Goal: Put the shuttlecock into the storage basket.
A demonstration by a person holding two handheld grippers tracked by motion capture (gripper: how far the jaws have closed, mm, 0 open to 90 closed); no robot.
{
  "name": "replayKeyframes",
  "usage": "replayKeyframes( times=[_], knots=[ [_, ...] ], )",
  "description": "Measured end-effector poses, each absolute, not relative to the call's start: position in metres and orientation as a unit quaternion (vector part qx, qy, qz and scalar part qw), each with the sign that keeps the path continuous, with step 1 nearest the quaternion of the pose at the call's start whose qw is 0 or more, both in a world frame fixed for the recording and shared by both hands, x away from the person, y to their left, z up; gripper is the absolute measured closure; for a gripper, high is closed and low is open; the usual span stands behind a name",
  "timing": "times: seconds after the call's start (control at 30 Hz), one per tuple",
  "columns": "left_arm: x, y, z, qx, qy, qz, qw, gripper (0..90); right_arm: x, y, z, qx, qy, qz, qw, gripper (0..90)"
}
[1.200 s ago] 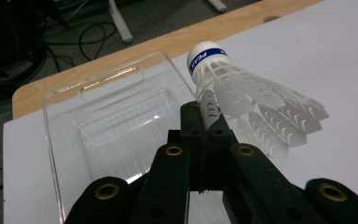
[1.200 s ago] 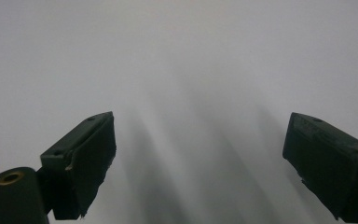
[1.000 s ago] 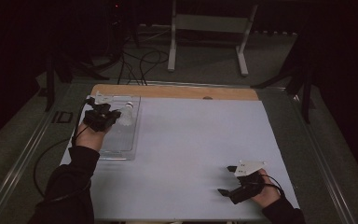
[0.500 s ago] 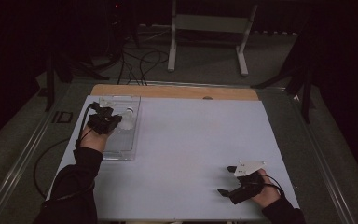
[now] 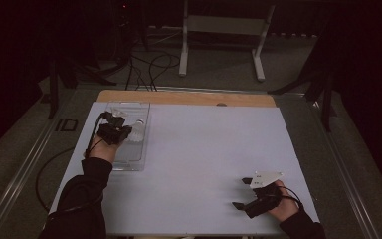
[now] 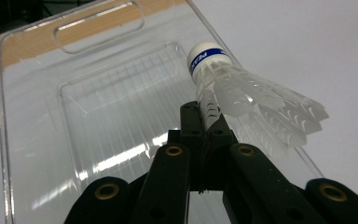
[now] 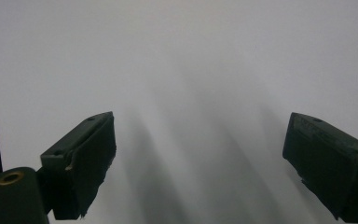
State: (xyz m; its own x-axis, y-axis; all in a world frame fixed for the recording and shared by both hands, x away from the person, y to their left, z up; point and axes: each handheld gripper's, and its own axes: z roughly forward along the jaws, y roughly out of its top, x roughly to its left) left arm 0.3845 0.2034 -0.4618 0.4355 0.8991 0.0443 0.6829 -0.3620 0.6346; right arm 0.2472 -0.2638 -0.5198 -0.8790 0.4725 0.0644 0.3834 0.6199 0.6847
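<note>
— What moved since a second ago?
— The left gripper (image 5: 121, 123), clamped on the shuttlecock (image 5: 137, 131), has come down lower over the clear tray (image 5: 135, 162) and drawn nearer the person.
— And the shuttlecock?
— It travelled down with it.

tray (image 5: 129, 160): table's (image 5: 204, 149) left | shuttlecock (image 5: 137, 132): above tray

We found the high view dim, its surroundings nearly black and only the table (image 5: 204, 149) lit from above. Up close, glare streaked the clear tray (image 6: 98, 107). Soft shadows fanned across the white surface, and the right gripper's jaws looked blurred.
</note>
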Motion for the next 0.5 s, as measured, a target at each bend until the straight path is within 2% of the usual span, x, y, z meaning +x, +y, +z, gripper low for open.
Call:
replayKeyframes(
  times=[0.5],
  knots=[
    [0.391, 0.201, -0.478, 0.823, 0.489, 0.179, 0.228, 90.0, 0.247, -0.264, -0.52, 0.238, 0.898, 0.366, 0.059, 9.3]
  ],
)
